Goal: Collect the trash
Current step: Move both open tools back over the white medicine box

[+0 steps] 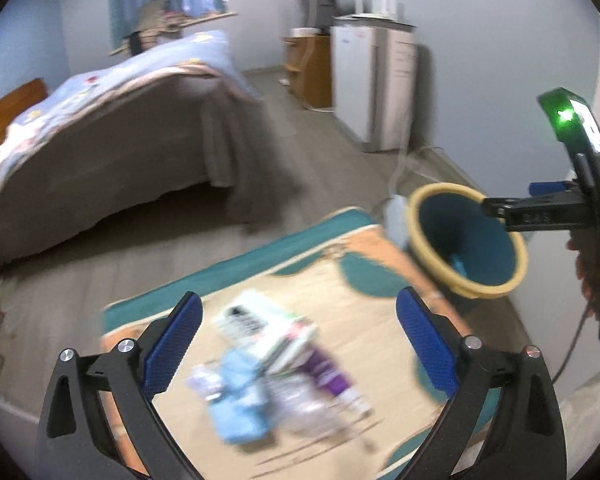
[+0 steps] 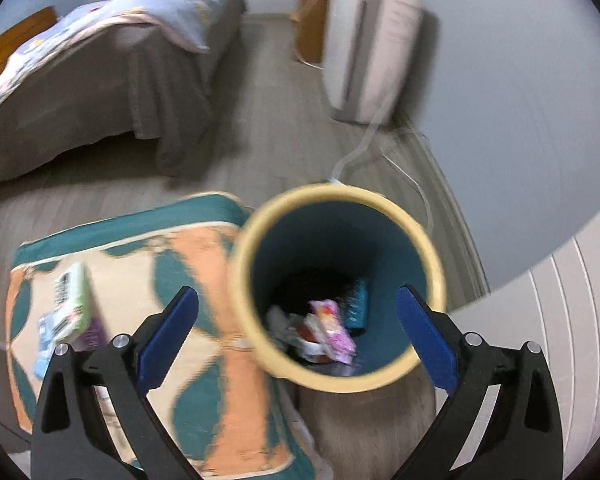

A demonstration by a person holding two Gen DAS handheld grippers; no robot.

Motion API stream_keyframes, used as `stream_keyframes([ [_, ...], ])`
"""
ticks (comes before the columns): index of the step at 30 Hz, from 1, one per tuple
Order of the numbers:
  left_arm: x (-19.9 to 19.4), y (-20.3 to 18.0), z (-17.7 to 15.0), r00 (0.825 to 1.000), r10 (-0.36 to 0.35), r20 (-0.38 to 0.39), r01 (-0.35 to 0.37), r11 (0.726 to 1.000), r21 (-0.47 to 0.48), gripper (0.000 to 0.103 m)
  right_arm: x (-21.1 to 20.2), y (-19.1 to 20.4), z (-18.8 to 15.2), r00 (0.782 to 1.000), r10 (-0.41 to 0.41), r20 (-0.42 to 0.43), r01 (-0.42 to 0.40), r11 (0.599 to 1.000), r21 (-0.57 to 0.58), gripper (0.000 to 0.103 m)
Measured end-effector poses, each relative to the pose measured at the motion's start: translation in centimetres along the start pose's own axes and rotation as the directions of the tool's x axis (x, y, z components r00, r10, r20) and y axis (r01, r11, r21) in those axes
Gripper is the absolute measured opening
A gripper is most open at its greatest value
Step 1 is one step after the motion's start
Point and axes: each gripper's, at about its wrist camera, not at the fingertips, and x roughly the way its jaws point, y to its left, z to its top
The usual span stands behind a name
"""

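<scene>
A pile of trash (image 1: 276, 368) lies on a patterned rug (image 1: 364, 264): a white-green packet, a light blue wrapper, a purple wrapper and clear plastic. My left gripper (image 1: 298, 344) is open and empty, above the pile. A teal bin with a yellow rim (image 2: 336, 284) stands at the rug's right edge and holds a pink wrapper (image 2: 334, 332) and other trash. My right gripper (image 2: 296, 330) is open and empty, over the bin's mouth. The right gripper also shows in the left wrist view (image 1: 496, 208), at the bin (image 1: 466, 240). The pile shows in the right wrist view (image 2: 68, 308) too.
A bed (image 1: 112, 128) with a blue blanket stands to the left. A white cabinet (image 1: 374, 84) and a wooden stand (image 1: 308, 68) line the right wall. A white cable (image 2: 364, 148) runs across the floor behind the bin. A white panel (image 2: 560, 344) is at right.
</scene>
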Motion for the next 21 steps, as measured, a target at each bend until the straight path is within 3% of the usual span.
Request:
stream_keyframes([
  [6, -2.3, 7.3, -2.7, 0.994, 0.111, -0.024, -0.113, 0.987, -0.11, 0.098, -0.6, 7.3, 0.1, 0.994, 0.11, -0.028, -0.112, 0.991, -0.076, 0.097],
  [14, -0.5, 13.7, -7.6, 0.972, 0.207, -0.114, -0.227, 0.952, -0.203, 0.098, 1.6, 16.7, -0.5, 0.964, 0.23, -0.137, -0.248, 0.959, -0.136, 0.097],
  [21, 1.2, 15.3, -9.4, 0.972, 0.188, -0.139, -0.215, 0.952, -0.216, 0.098, 4.4, 21.2, -1.2, 0.968, 0.191, -0.163, -0.223, 0.952, -0.211, 0.097],
])
